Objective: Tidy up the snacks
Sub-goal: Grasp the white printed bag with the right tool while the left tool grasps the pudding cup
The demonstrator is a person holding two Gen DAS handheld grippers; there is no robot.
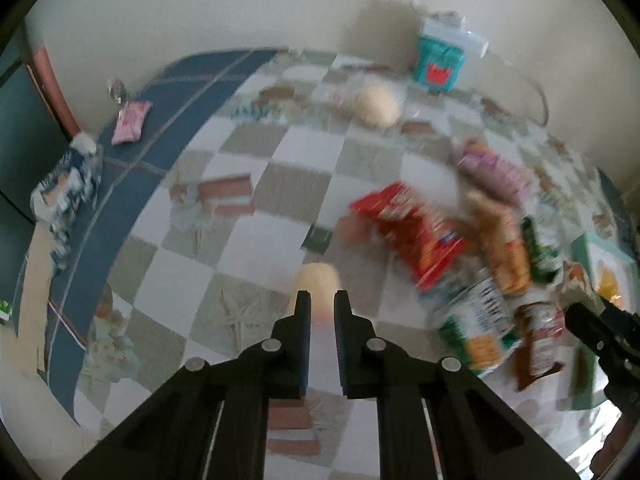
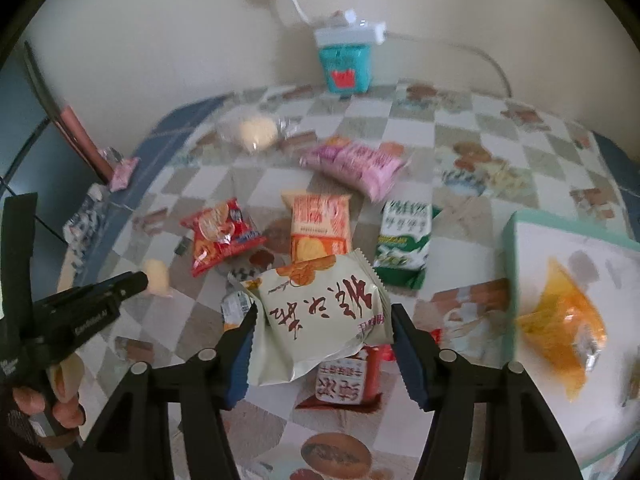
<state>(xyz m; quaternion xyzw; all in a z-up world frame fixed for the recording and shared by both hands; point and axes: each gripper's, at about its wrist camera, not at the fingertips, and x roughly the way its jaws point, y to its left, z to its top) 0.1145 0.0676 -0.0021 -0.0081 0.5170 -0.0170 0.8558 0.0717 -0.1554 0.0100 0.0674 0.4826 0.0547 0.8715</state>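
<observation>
Left gripper (image 1: 322, 300) clamped on a small pale snack (image 1: 318, 280), lifted clear of the checked table (image 1: 256, 248), presumably for sorting. Right gripper (image 2: 324, 316) pressing both sides of a cream packet (image 2: 320, 312), likely bound for the teal box (image 2: 516, 240) at the table's right edge, already holding an orange bag (image 2: 564, 316). Other snacks loose mid-table.

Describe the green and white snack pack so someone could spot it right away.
Start at the teal-rimmed tray on the right of the checkered table. Just left of it lies the green pack. It is the only green and white one; its neighbours are orange, pink and beige.
</observation>
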